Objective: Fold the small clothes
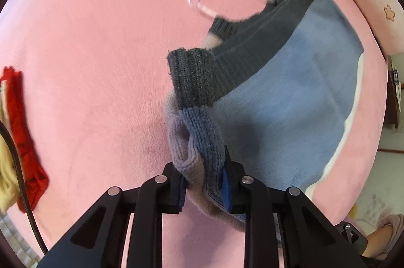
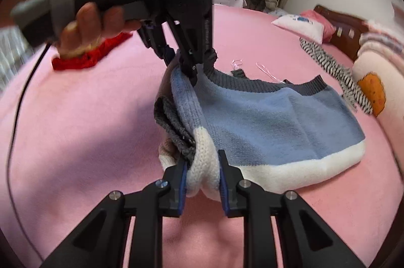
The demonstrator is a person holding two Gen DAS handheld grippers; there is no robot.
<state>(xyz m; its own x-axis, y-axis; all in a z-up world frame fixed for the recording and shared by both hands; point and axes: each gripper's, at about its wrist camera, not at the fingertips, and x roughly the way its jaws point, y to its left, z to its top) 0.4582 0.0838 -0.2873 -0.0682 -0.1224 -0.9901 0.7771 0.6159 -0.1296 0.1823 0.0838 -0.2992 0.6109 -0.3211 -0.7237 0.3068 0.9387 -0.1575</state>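
A small knit sweater (image 2: 265, 121), blue with a grey collar and a white hem, lies partly folded on the pink bedspread (image 2: 75, 129). My right gripper (image 2: 202, 167) is shut on the bunched white hem at the sweater's left edge. My left gripper (image 2: 188, 66) is shut on the blue knit near the grey collar, held from above by a hand. In the left wrist view the left gripper (image 1: 204, 174) pinches blue and lilac knit, with the sweater (image 1: 290, 96) spreading to the right.
A red garment (image 2: 85, 58) lies at the far left, also in the left wrist view (image 1: 22, 131) beside yellow cloth (image 1: 6, 172). A clear hanger (image 1: 202, 3) lies behind the sweater. A striped garment (image 2: 335, 68), pillows (image 2: 300, 25) and a cookie-print cushion (image 2: 373, 91) lie at the right.
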